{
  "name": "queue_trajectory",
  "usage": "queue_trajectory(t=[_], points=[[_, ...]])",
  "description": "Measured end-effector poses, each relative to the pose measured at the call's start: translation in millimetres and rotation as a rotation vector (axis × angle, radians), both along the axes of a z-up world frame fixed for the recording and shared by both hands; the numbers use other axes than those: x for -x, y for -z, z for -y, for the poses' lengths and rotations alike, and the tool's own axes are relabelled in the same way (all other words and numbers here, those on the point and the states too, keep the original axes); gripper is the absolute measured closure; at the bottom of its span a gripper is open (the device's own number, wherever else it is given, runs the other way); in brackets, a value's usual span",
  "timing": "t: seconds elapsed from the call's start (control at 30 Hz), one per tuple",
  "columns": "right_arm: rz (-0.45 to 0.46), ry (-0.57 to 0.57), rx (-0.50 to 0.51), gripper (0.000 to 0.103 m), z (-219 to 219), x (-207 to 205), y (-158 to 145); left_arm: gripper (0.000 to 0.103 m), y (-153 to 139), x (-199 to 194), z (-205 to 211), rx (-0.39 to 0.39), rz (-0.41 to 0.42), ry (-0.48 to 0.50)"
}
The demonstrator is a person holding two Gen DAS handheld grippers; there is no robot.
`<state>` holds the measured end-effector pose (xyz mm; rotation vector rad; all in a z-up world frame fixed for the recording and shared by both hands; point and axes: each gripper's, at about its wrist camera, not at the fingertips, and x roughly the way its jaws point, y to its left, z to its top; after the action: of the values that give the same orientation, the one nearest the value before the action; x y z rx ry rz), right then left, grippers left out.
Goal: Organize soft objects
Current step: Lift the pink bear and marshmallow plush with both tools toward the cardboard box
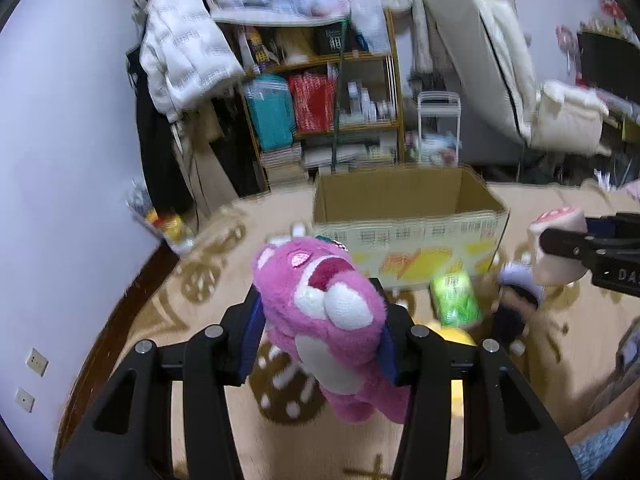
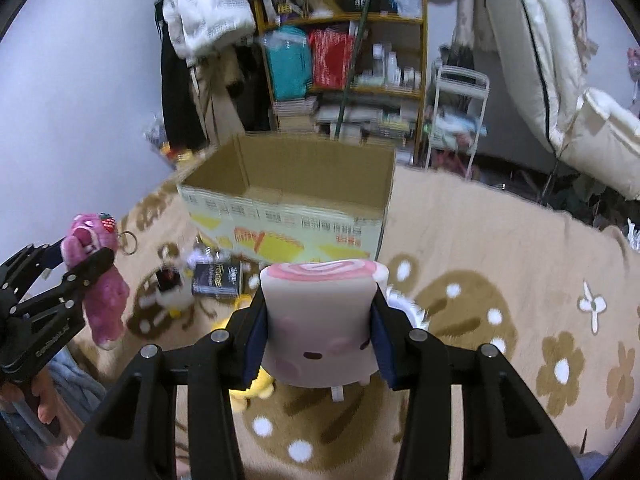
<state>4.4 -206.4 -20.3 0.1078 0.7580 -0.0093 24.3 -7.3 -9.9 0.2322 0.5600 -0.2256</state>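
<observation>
My left gripper [image 1: 320,320] is shut on a pink plush bear [image 1: 324,312] and holds it above the rug; it also shows at the left of the right wrist view [image 2: 100,284]. My right gripper [image 2: 318,320] is shut on a cream plush shaped like a swiss roll [image 2: 320,320], with a pink swirl on top; it shows at the right of the left wrist view [image 1: 556,248]. An open cardboard box [image 1: 404,204] stands on the rug ahead of both grippers, its inside bare in the right wrist view [image 2: 296,196].
On the beige flowered rug [image 2: 500,240] lie a green packet [image 1: 456,300], a dark book [image 2: 218,280], a yellow plush [image 2: 248,392] and a small white toy [image 2: 176,292]. A crowded shelf [image 1: 324,92], hanging clothes and a white cart [image 2: 456,112] stand behind the box.
</observation>
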Motion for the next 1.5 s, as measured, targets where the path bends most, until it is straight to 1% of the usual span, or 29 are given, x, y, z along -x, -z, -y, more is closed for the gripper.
queue_trajectory(t=[0.1,0.23,0.3,0.43,0.53,0.67,0.8,0.87,0.97,1.03,1.1,1.2,1.3,1.4,1.5], points=[[0.069,0.019,0.003,0.055,1.1,0.9,-10.8,0.056,-17.9,6.9,-1.7,0.018,0.082,0.001],[0.157,0.038,-0.011,0.055,4.5,-1.1,-29.5,0.056,-40.4,9.0,-2.6,0.064,0.14,0.005],[0.188,0.044,0.006,0.055,4.0,-2.7,-39.1,0.056,-52.2,8.2,-0.1,0.062,0.185,0.0],[0.232,0.044,0.008,0.055,5.0,-7.8,-53.3,0.055,-72.0,4.8,8.5,0.044,0.272,0.008],[0.257,0.047,0.048,0.055,5.1,-14.4,-62.4,0.055,-84.9,-2.9,12.0,0.057,0.297,0.019],[0.286,0.054,0.045,0.055,9.2,-18.4,-74.0,0.055,-97.0,-16.2,21.4,0.053,0.345,0.02],[0.335,0.047,0.065,0.055,10.7,-23.2,-92.9,0.055,-107.7,-32.7,26.1,0.089,0.344,0.032],[0.361,0.042,0.079,0.055,10.2,-27.0,-103.5,0.055,-109.8,-39.4,27.4,0.095,0.352,0.032],[0.394,0.036,0.095,0.054,8.8,-36.0,-115.0,0.055,-109.5,-49.6,29.5,0.103,0.356,0.033],[0.402,0.036,0.097,0.053,8.7,-44.0,-117.8,0.055,-106.8,-55.7,28.4,0.123,0.367,0.007],[0.384,0.057,0.095,0.053,8.8,-52.0,-113.9,0.055,-100.8,-64.9,29.4,0.118,0.367,-0.019],[0.374,0.06,0.083,0.052,9.4,-57.7,-100.0,0.055,-88.3,-80.1,29.4,0.124,0.326,-0.015],[0.361,0.06,0.084,0.052,8.4,-64.6,-82.8,0.055,-76.4,-89.8,29.6,0.13,0.309,-0.017],[0.331,0.044,0.051,0.052,10.2,-76.7,-65.8,0.055,-62.2,-98.5,29.9,0.147,0.274,-0.014],[0.32,0.032,0.028,0.052,12.2,-87.6,-50.6,0.055,-47.3,-107.9,32.6,0.152,0.232,-0.002]])
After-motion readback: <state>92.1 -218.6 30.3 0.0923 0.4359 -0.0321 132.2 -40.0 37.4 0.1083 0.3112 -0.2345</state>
